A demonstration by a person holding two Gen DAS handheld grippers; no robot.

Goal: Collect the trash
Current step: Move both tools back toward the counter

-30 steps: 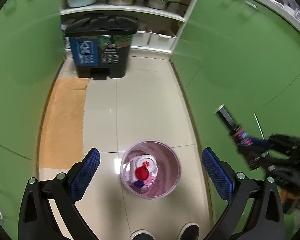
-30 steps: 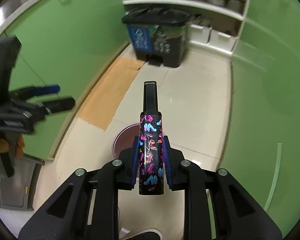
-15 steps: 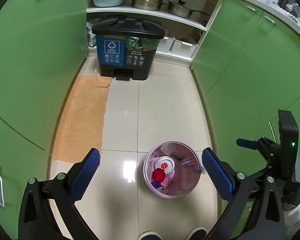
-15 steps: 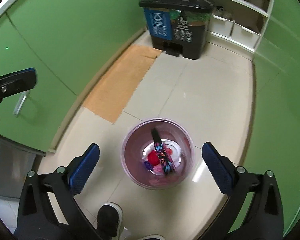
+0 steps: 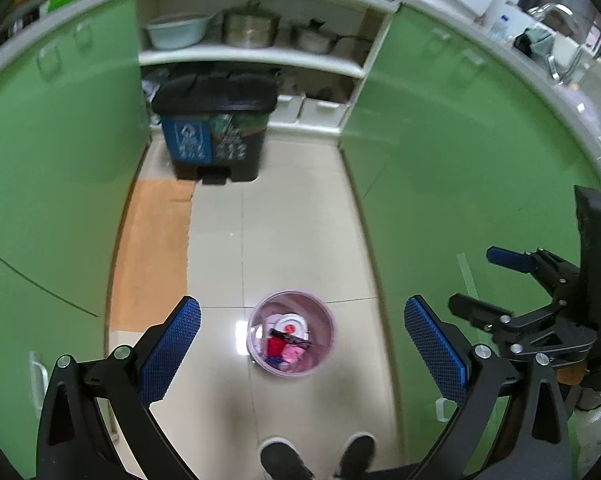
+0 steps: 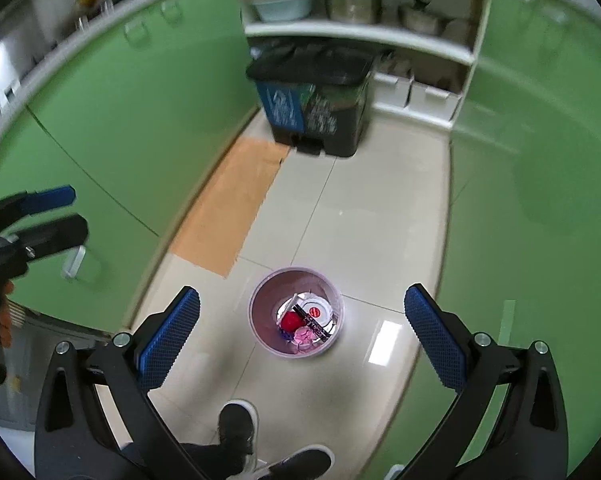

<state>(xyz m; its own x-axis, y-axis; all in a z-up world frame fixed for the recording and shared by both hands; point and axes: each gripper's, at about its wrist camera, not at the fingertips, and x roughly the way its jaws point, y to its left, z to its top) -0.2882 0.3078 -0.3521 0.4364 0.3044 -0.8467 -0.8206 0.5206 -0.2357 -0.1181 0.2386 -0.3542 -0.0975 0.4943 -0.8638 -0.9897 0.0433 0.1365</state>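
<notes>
A pink bin (image 6: 296,312) is standing on the tiled floor (image 6: 352,220), the patterned tube (image 6: 312,322) lying inside among other trash. Both the right claw (image 6: 300,320), its jaws having just been opening, and the left claw (image 5: 300,332) are hanging spread and empty. Green cabinets (image 5: 460,168) are flanking the aisle; a black pedal bin (image 5: 214,128) is closing its far end; shoes (image 5: 280,460) are standing near the pink bin.

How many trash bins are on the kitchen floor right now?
2: a small round pink plastic wastebasket on the tiles near the person's shoes, and a large black pedal bin against the far shelves. Others may be out of view.
</notes>
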